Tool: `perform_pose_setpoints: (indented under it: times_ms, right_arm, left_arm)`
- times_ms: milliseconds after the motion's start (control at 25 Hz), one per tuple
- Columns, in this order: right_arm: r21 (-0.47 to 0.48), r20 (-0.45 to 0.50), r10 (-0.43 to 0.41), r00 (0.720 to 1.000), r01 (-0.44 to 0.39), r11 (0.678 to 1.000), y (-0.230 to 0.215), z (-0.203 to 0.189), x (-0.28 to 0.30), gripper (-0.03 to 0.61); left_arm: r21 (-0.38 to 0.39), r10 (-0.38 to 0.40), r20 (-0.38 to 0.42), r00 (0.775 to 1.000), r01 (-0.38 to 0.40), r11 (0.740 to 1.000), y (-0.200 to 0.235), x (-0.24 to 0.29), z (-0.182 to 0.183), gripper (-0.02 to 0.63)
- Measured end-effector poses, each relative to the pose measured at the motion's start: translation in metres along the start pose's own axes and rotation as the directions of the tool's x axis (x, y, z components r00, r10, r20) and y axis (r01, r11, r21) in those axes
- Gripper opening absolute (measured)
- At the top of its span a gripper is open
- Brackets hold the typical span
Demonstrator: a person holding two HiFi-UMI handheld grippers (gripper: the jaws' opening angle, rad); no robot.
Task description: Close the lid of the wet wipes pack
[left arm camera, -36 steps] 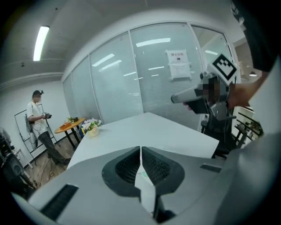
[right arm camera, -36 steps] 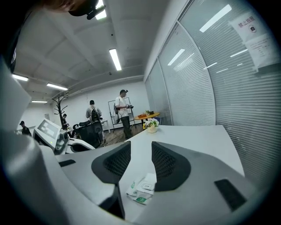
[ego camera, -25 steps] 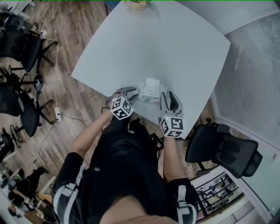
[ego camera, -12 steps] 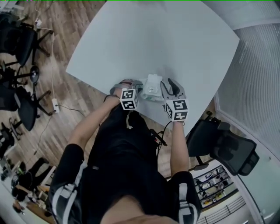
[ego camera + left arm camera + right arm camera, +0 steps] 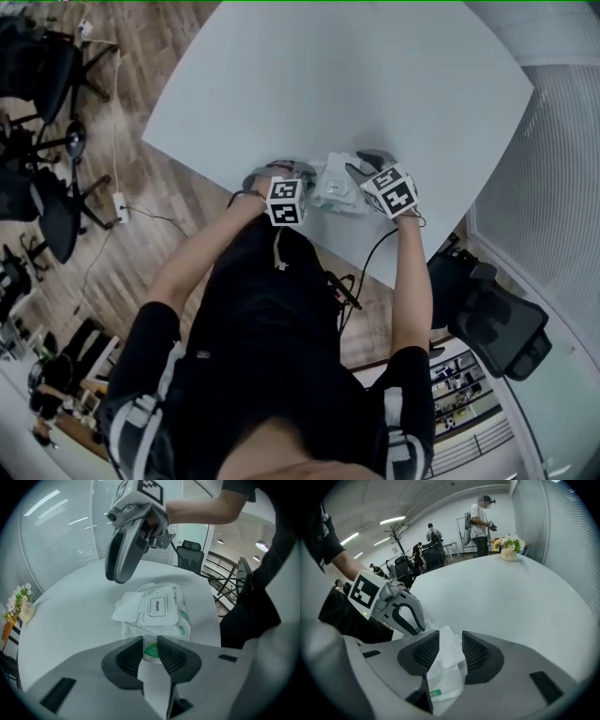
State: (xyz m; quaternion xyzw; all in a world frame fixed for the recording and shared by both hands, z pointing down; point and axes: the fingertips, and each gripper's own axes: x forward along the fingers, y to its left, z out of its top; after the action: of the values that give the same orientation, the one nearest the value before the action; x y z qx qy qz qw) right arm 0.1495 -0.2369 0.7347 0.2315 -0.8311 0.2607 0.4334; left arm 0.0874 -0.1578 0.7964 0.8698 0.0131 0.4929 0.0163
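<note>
Head view shows the broad white counter (image 5: 375, 75), with the wet wipes pack (image 5: 335, 187) lying close to its near edge, between the two tools. The left gripper (image 5: 150, 642) sits at the pack's left end, its claw clenched on that end, a slip of the green-printed film caught between the pads. The right gripper (image 5: 451, 641) hangs just above the pack's right side without touching it. Its claw is released, the jaws narrowly apart, and the pack shows only through the gap below them. The pack looks like a soft, light film pouch, likely slick. It would probably slide or buckle under a sideways push, so the pinch on the end seems a sensible anchor, with any pressing best done straight down. The lid (image 5: 129, 610) appears to be the pale flap folded back toward the far side of the pack, beside the panel marked OPEN, though the wide-angle view leaves that reading uncertain. If so, it is a thin, fairly stiff hinged piece. The best place to work it is its free edge, swung over and then pressed flat on top, where the wipes beneath give some support.
</note>
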Motion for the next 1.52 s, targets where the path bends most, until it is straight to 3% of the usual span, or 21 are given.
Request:
perform_pose_setpoints:
  times_ms: [160,320,480,640,920,1280,1520]
  right_arm:
    - [-0.025,-0.136,0.12,0.983,-0.125,0.992,-0.006,-0.013,0.026,0.183]
    - [-0.044,-0.25,0.204,0.946,-0.222,0.974,-0.007,-0.025,0.045,0.181]
    - [-0.033,-0.305,0.293,0.906,-0.317,0.948,0.0,-0.034,0.054,0.164]
    - [-0.063,-0.297,0.273,0.915,-0.304,0.951,-0.001,-0.024,0.045,0.112]
    - [-0.081,-0.238,0.287,0.928,-0.314,0.946,0.019,-0.013,0.013,0.106]
    - [-0.099,-0.228,0.381,0.896,-0.41,0.907,0.075,-0.039,-0.004,0.1]
    - [-0.087,-0.232,0.321,0.918,-0.349,0.933,0.092,-0.061,0.015,0.101]
  left_arm:
    - [-0.003,-0.005,0.002,1.0,0.005,1.0,-0.001,0.0,0.001,0.109]
    - [0.01,-0.003,-0.008,1.0,0.003,1.0,-0.002,-0.003,0.0,0.108]
    - [0.006,-0.011,-0.006,1.0,0.011,1.0,-0.001,-0.004,0.002,0.108]
    - [0.01,-0.012,-0.01,1.0,0.012,1.0,-0.002,-0.004,0.001,0.107]
    - [0.002,0.005,-0.003,1.0,-0.005,1.0,-0.003,-0.004,0.001,0.107]
    - [-0.027,0.044,0.005,0.999,-0.044,0.999,-0.005,-0.002,0.0,0.107]
    - [-0.053,0.062,0.012,0.998,-0.061,0.997,-0.003,-0.002,-0.003,0.106]
